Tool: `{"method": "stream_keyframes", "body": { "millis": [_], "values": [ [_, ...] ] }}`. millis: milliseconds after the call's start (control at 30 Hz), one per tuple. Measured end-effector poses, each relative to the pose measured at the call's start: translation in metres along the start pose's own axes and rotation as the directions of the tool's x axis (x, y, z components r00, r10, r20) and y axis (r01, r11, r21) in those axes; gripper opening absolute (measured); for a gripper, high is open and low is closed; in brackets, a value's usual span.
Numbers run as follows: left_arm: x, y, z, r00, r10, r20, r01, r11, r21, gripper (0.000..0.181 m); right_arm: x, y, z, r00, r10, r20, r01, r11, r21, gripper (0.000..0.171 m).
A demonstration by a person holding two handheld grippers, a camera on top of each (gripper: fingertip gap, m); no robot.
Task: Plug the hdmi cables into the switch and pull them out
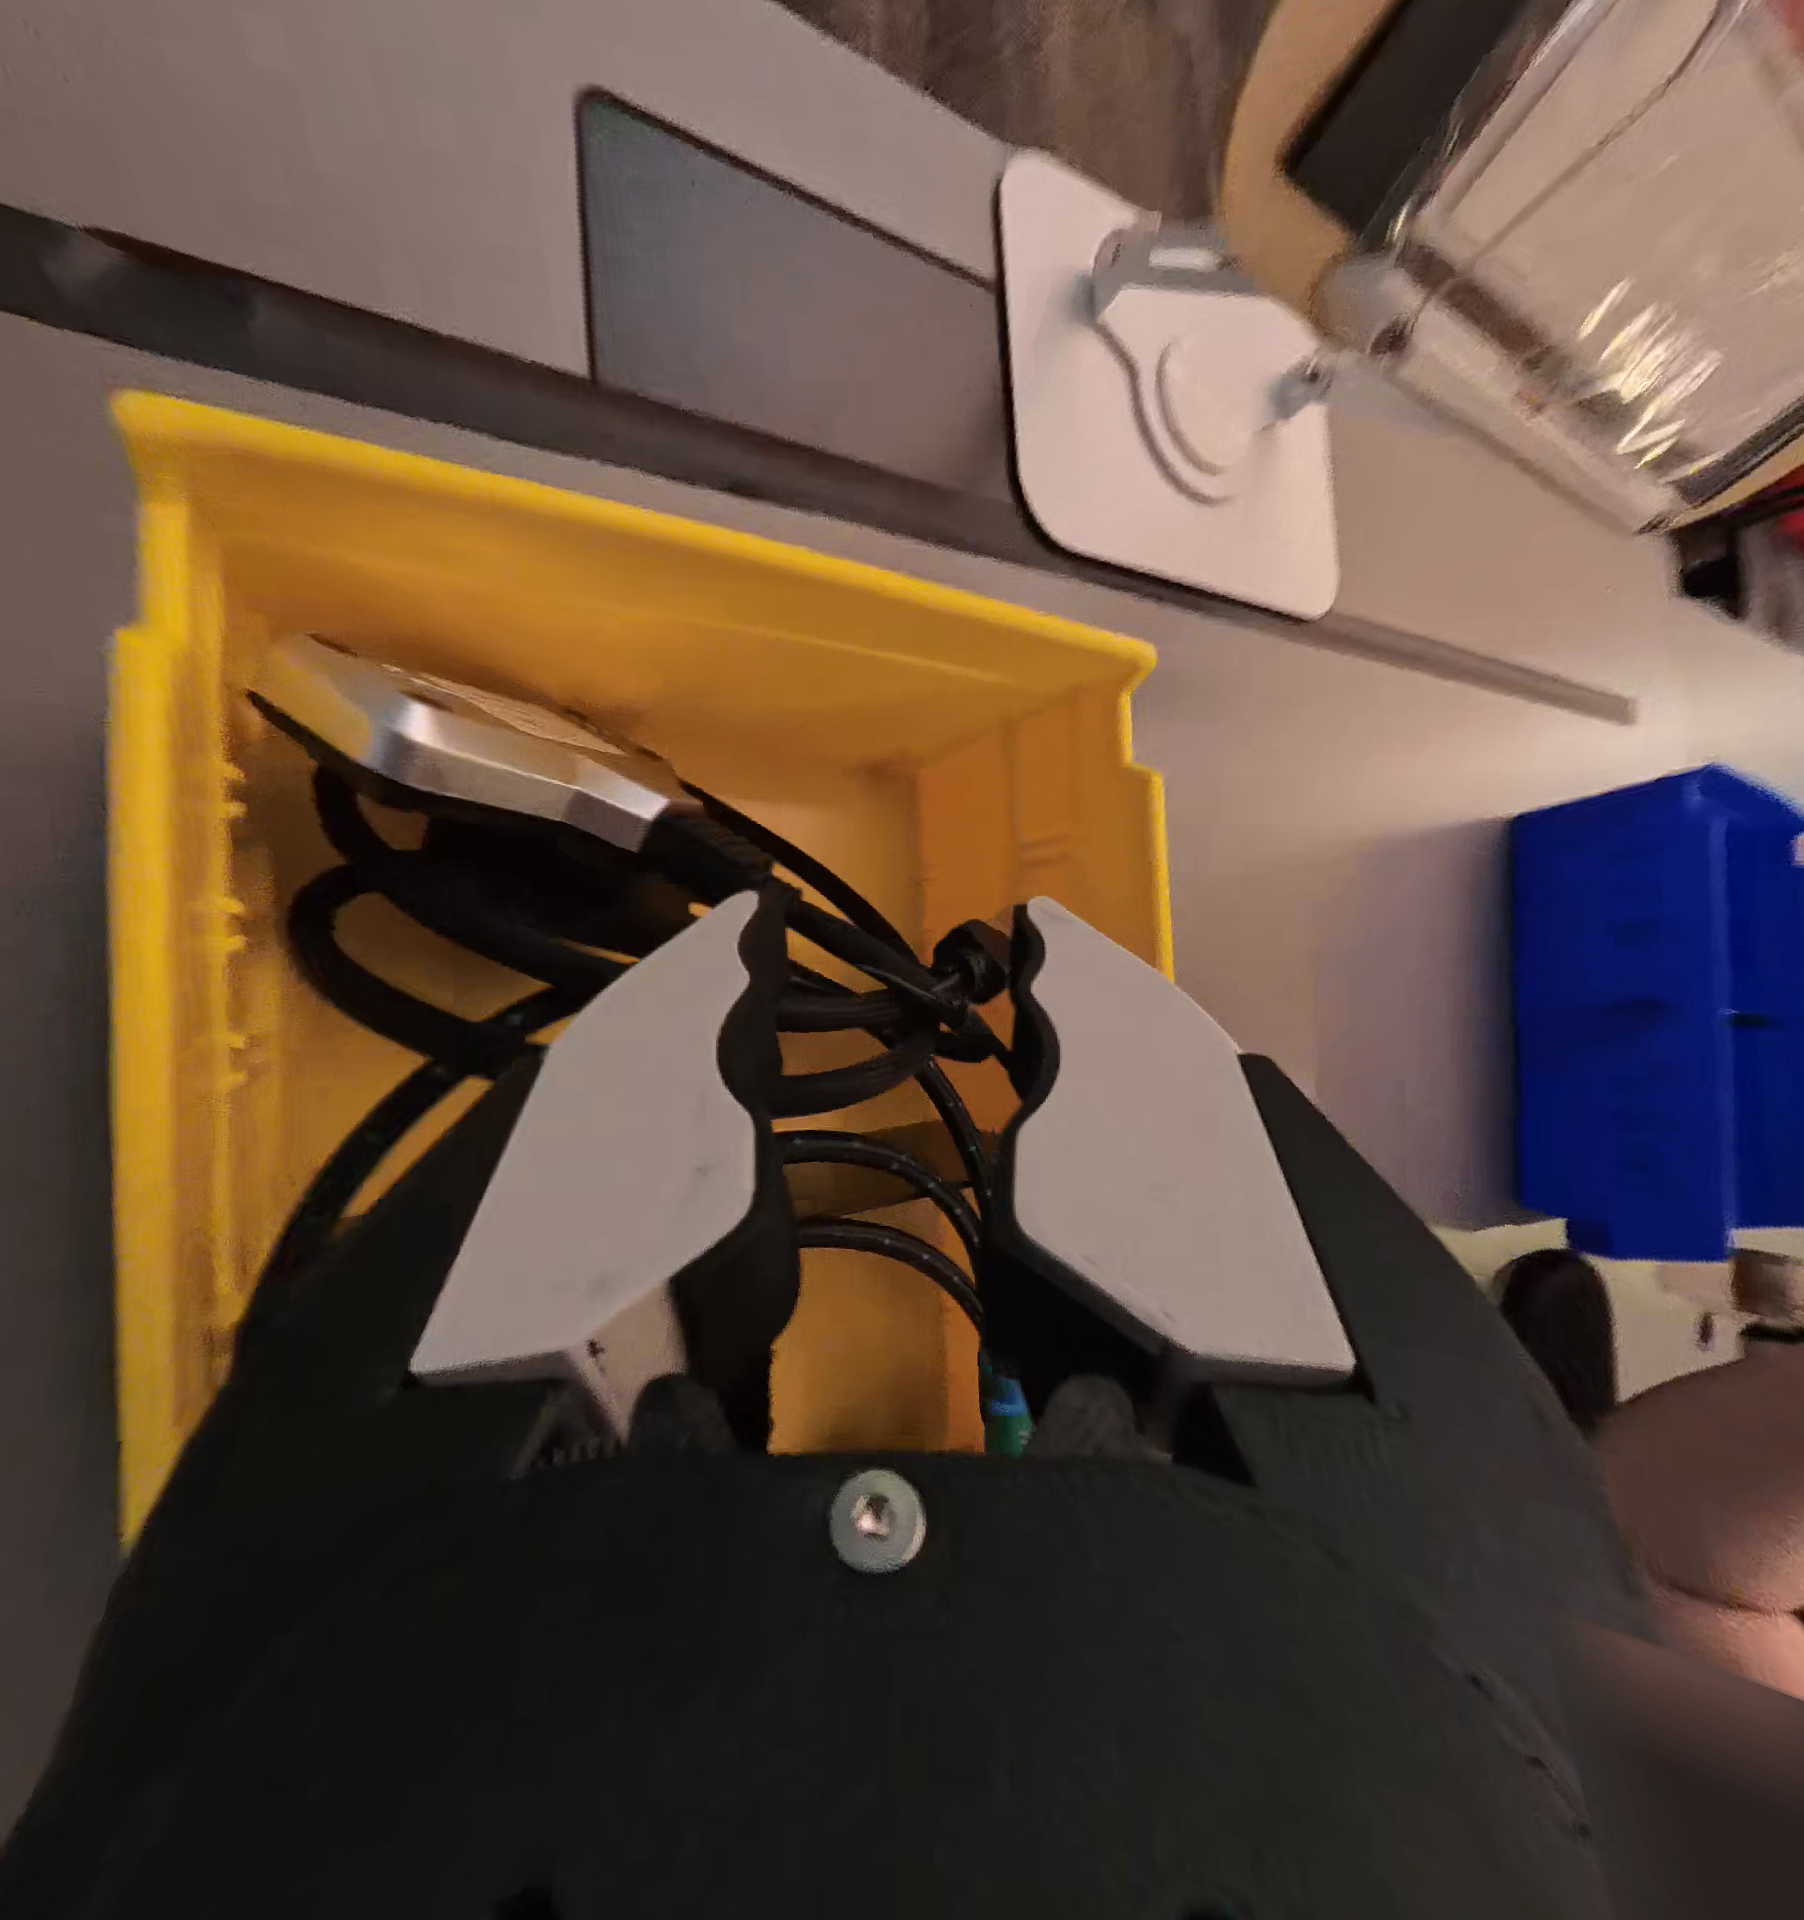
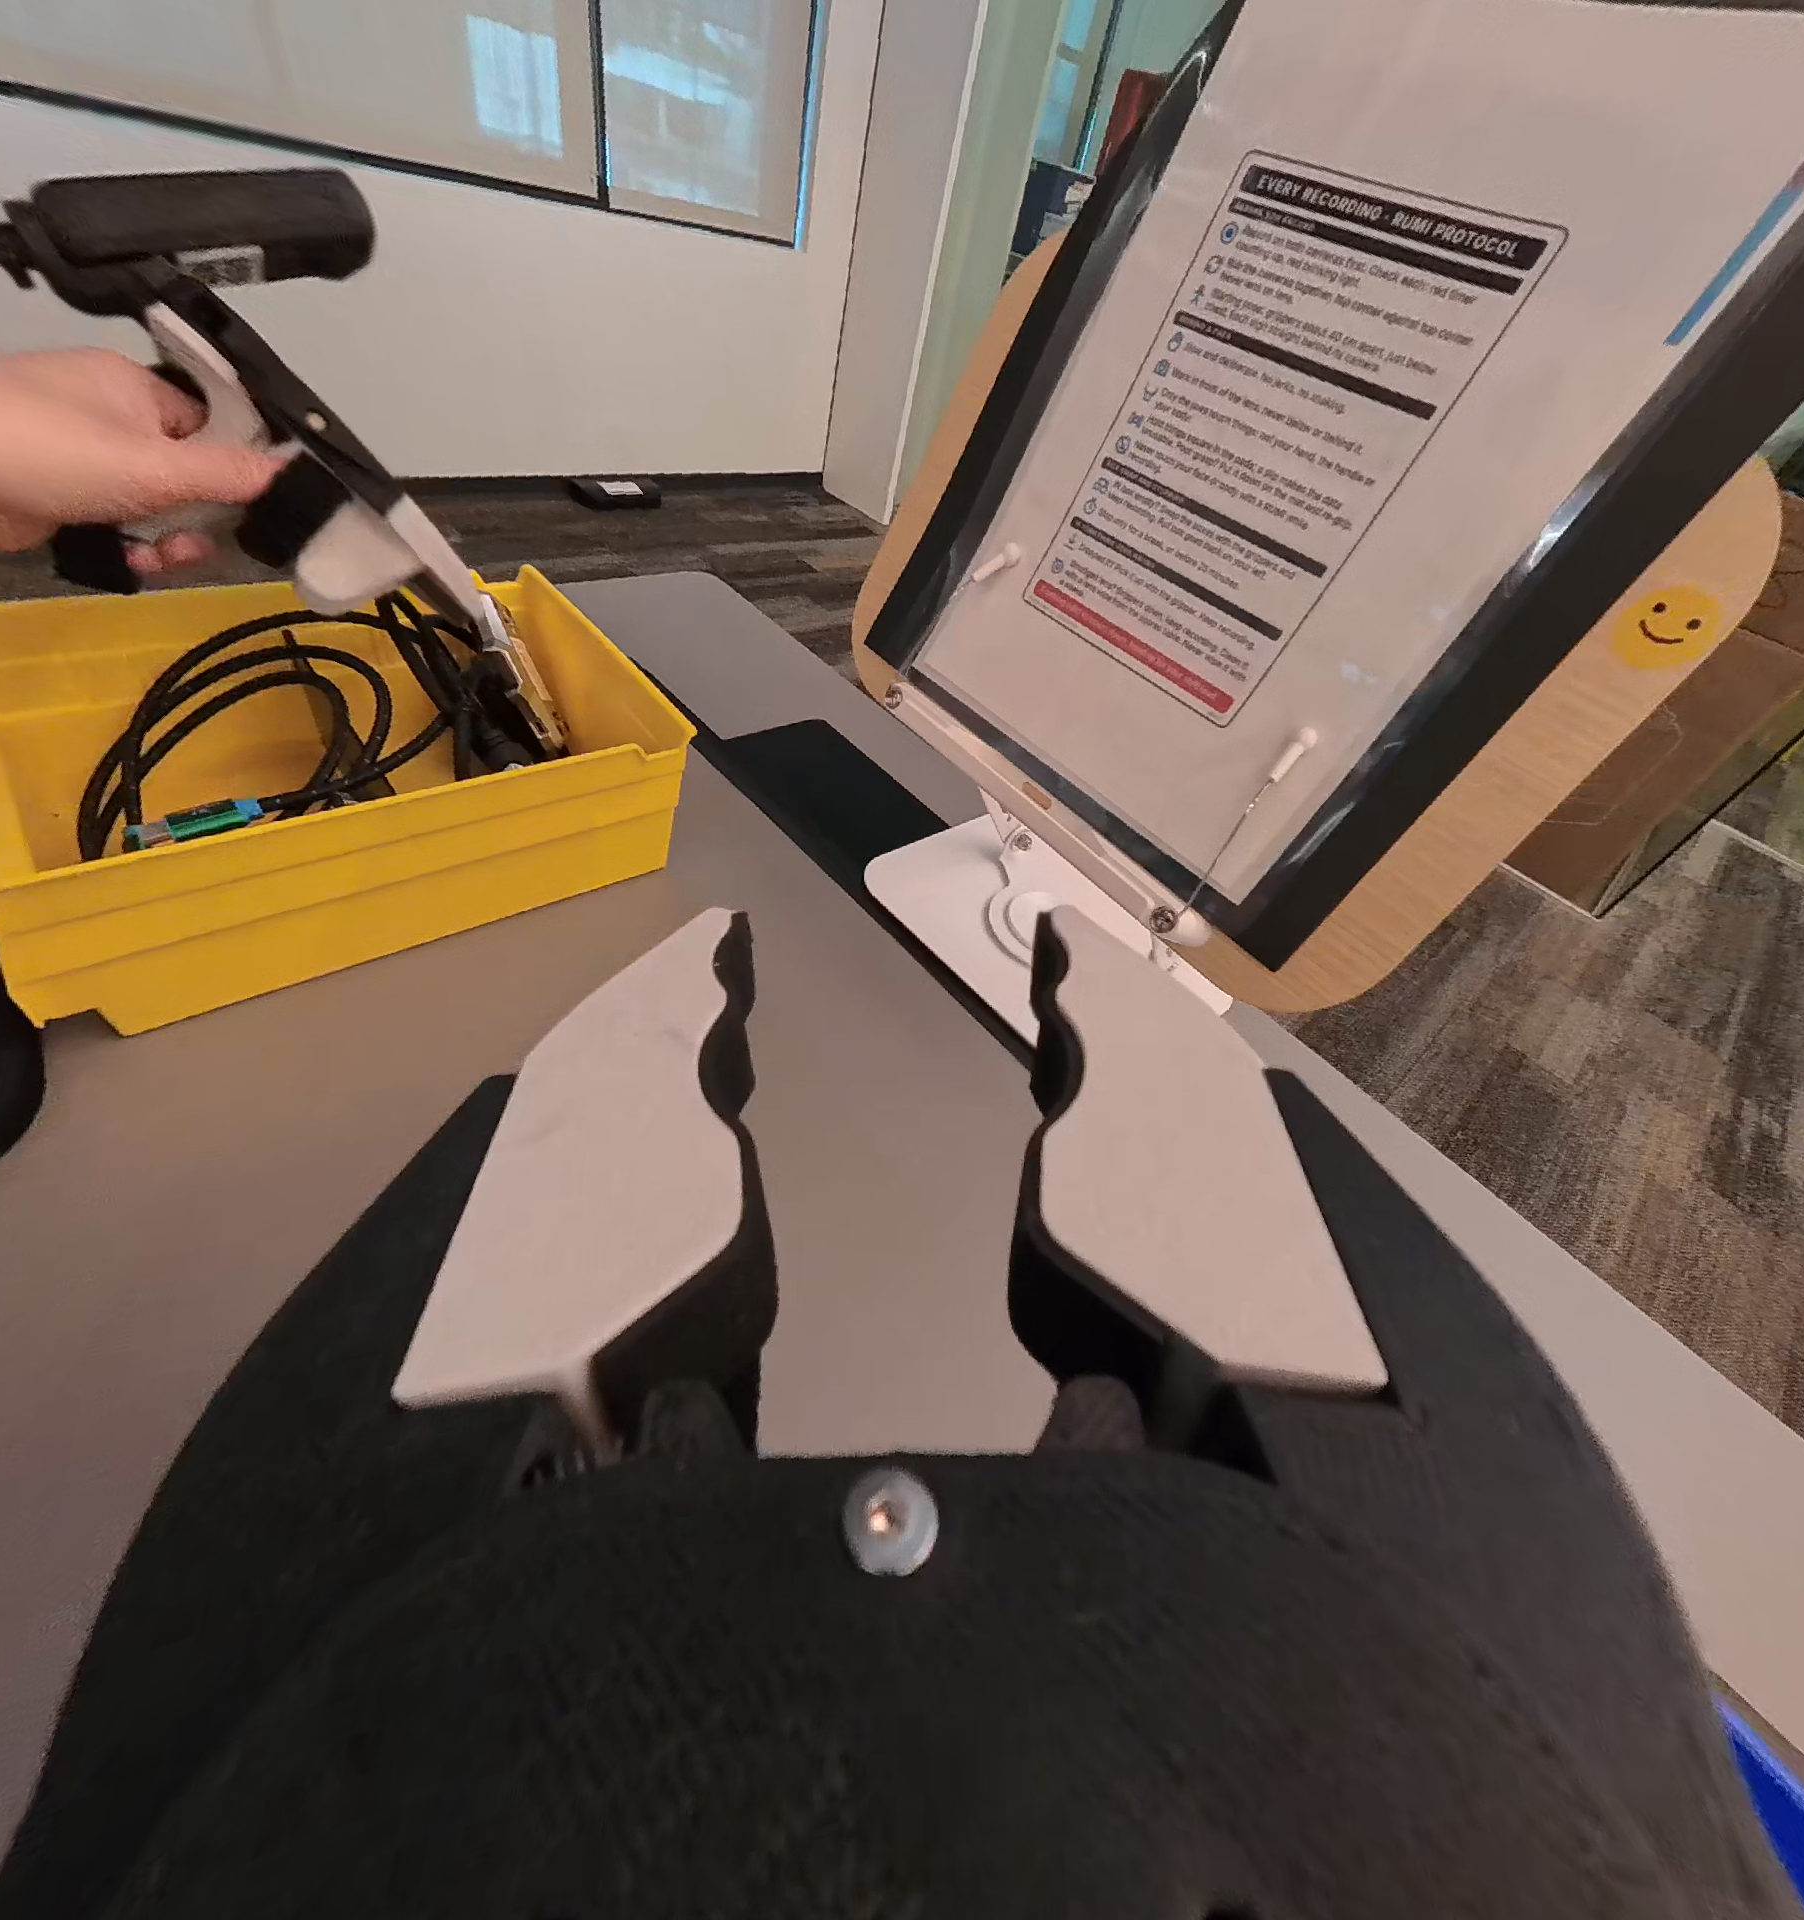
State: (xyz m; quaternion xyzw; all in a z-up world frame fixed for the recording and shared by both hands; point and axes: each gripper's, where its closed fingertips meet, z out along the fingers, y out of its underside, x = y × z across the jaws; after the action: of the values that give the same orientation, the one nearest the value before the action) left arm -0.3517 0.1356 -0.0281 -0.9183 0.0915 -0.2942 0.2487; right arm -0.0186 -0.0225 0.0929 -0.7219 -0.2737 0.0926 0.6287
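Observation:
A yellow bin on the grey table holds a silver switch and a tangle of black HDMI cables. My left gripper reaches down into the bin with its jaws apart. Cables run between its fingers and a black plug end sits by the right fingertip, but nothing is clamped. The right wrist view shows the same bin, the switch, the cables and the left gripper held by a hand. My right gripper hangs open and empty above the table.
A framed sheet on a white stand is just beyond my right gripper, also in the left wrist view. A dark pad lies between stand and bin. A blue bin stands to the right. A blue-green connector lies in the yellow bin.

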Motion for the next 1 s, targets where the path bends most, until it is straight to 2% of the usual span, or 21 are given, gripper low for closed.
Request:
{"method": "stream_keyframes", "body": {
  "millis": [133, 200, 333, 433, 533, 633, 700, 867, 1000],
  "values": [
    [-0.015, 0.010, 0.012, 0.969, 0.070, 0.239, -0.053, 0.996, -0.076, 0.033, 0.002, 0.002, -0.001, 1.000, 0.019, 0.007, -0.019, 1.000, -0.001, 0.052],
    [-0.020, 0.014, 0.014, 0.956, 0.065, 0.286, -0.040, 0.995, -0.094, 0.040, 0.005, 0.003, -0.003, 1.000, 0.025, 0.001, -0.025, 1.000, -0.001, 0.052],
    [-0.015, 0.027, 0.016, 0.956, 0.066, 0.286, -0.023, 0.988, -0.151, 0.054, 0.008, 0.001, -0.008, 0.999, 0.054, 0.011, -0.054, 0.998, 0.022, 0.052],
    [0.002, 0.030, 0.002, 0.960, 0.031, 0.278, -0.001, 0.994, -0.106, 0.050, 0.010, -0.002, -0.015, 0.997, 0.071, 0.014, -0.072, 0.997, 0.042, 0.052],
    [0.015, 0.038, -0.010, 0.956, 0.058, 0.289, -0.033, 0.996, -0.089, 0.052, 0.013, -0.006, -0.022, 0.995, 0.093, 0.024, -0.094, 0.993, 0.072, 0.052],
    [0.033, 0.043, 0.001, 0.981, 0.053, 0.188, -0.039, 0.996, -0.076, 0.047, 0.017, -0.010, -0.029, 0.991, 0.129, 0.039, -0.132, 0.986, 0.106, 0.052],
    [0.030, 0.056, 0.012, 0.984, 0.010, 0.177, 0.015, 0.991, -0.135, 0.044, 0.019, -0.012, -0.032, 0.986, 0.159, 0.056, -0.164, 0.979, 0.124, 0.052],
    [0.017, 0.064, 0.023, 0.964, 0.012, 0.266, 0.037, 0.984, -0.176, 0.033, 0.024, -0.014, -0.039, 0.984, 0.172, 0.051, -0.178, 0.974, 0.142, 0.051],
    [0.016, 0.063, 0.015, 0.948, 0.034, 0.316, 0.022, 0.985, -0.170, 0.043, 0.026, -0.010, -0.040, 0.988, 0.155, 0.024, -0.157, 0.980, 0.120, 0.051]
  ]
}}
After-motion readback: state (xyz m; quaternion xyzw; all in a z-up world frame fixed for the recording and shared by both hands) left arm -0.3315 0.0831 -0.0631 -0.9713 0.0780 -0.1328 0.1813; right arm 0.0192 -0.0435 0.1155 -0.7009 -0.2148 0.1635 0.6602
